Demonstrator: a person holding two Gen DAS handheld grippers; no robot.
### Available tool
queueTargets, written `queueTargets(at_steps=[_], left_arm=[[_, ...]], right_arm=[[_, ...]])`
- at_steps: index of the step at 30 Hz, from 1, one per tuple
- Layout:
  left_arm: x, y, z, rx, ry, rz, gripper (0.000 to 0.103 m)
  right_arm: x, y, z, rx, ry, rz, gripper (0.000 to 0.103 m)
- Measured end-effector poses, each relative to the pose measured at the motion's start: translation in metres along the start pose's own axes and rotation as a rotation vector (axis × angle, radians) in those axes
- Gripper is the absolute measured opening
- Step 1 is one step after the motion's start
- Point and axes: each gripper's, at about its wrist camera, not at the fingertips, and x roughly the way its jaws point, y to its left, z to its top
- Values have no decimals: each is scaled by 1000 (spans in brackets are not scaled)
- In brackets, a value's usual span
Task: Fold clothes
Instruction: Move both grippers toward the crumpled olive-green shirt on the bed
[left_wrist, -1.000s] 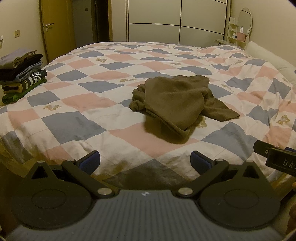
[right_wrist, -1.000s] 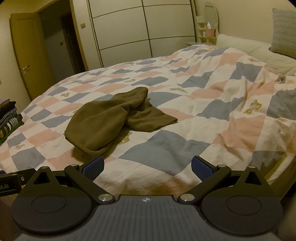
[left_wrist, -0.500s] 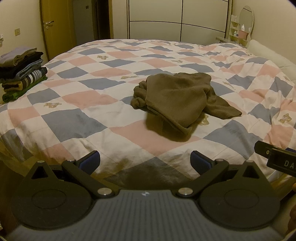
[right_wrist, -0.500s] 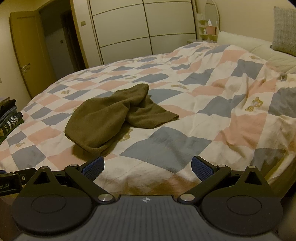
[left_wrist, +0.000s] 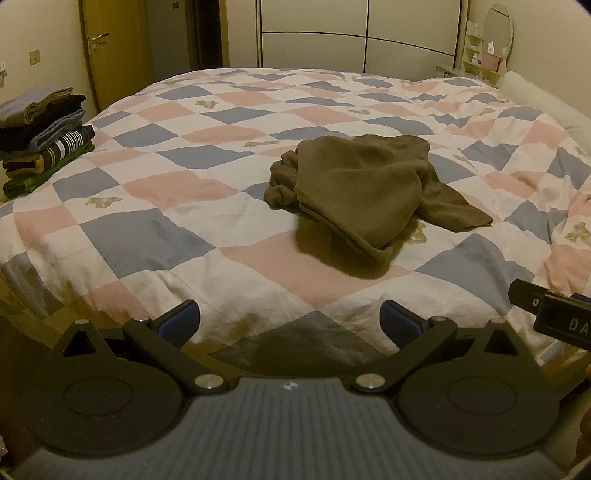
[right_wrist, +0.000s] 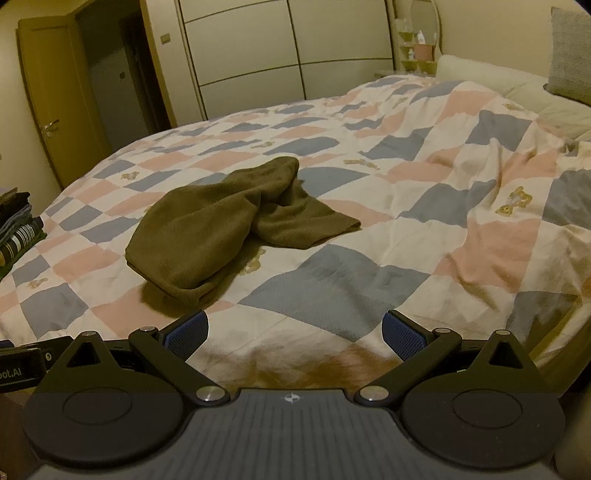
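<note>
Bare quilt (left_wrist: 155, 236) btwn near bed edge & crumpled brown garment (left_wrist: 362, 184): open on all sides. Folded stack (left_wrist: 40, 136) blocks far left edge. Pillows (right_wrist: 554, 92) crowd far right. Both grippers wide, nothing btwn fingers.

Crumpled olive-brown garment (left_wrist: 364, 192) mid-bed, unfolded
</note>
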Motion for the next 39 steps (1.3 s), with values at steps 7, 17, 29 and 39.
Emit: queueTargets(at_steps=[7,17,29,39], left_arm=[[16,-1,7,8,23,4,103],[39,-4,17,18,50,6,103],[55,-9,30,27,60,-5,103],[66,-11,40,30,68,-9,103]], right_arm=[[14,-1,3,0,22,-1,103],[39,-1,11,-1,59,-12,103],[57,-6,18,4,86,-33,103],[69,-3,23,-2,100,-41,103]])
